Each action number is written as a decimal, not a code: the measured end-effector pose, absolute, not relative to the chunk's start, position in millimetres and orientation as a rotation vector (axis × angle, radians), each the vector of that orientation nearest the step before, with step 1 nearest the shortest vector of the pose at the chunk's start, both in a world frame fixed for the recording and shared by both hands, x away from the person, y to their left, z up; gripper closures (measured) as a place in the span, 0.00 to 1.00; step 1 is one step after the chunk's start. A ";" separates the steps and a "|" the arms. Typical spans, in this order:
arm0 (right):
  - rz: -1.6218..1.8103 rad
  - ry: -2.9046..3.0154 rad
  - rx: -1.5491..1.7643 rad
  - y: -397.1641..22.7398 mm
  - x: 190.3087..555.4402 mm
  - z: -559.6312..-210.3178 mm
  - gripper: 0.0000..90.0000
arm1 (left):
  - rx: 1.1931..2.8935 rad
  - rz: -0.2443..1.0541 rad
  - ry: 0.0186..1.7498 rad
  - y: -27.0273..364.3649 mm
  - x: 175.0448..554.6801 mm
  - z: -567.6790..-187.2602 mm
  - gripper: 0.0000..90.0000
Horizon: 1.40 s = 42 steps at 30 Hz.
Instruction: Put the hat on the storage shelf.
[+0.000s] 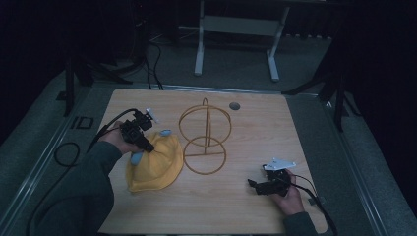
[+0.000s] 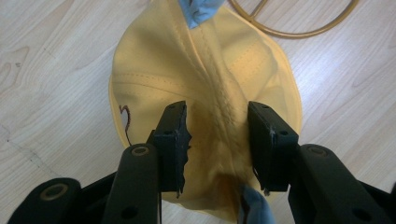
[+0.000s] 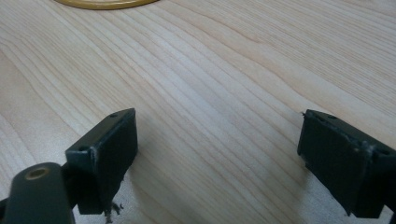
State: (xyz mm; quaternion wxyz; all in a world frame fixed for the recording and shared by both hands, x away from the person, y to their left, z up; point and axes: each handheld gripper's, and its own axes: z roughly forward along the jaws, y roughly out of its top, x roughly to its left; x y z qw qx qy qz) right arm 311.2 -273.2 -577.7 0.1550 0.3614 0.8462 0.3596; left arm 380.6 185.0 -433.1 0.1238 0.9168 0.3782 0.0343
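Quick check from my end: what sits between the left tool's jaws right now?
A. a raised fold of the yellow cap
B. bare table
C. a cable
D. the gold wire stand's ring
A: in the left gripper view, a bunched ridge of the yellow cap rises between the left tool and its two jaws; the gold wire stand lies beyond the cap.

The high view looks forward and down from the person's side, taking in the whole table [image 1: 246, 206]. The left gripper view looks steeply down, close over a yellow cap [image 2: 205, 84]. The right gripper view skims low across bare wood. All three share the wire stand [image 1: 204, 142].
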 end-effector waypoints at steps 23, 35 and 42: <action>1.030 2.424 1.036 -273.2 311.2 -577.6 0.13 | 2.856 0.123 1.029 175.8 382.1 -438.6 0.92; 1.030 2.424 1.036 -273.2 311.2 -577.6 0.13 | 2.887 0.116 0.906 183.1 371.1 -421.2 0.93; 1.030 2.424 1.036 -273.2 311.2 -577.6 0.13 | 2.883 0.130 0.832 186.3 364.9 -408.6 0.92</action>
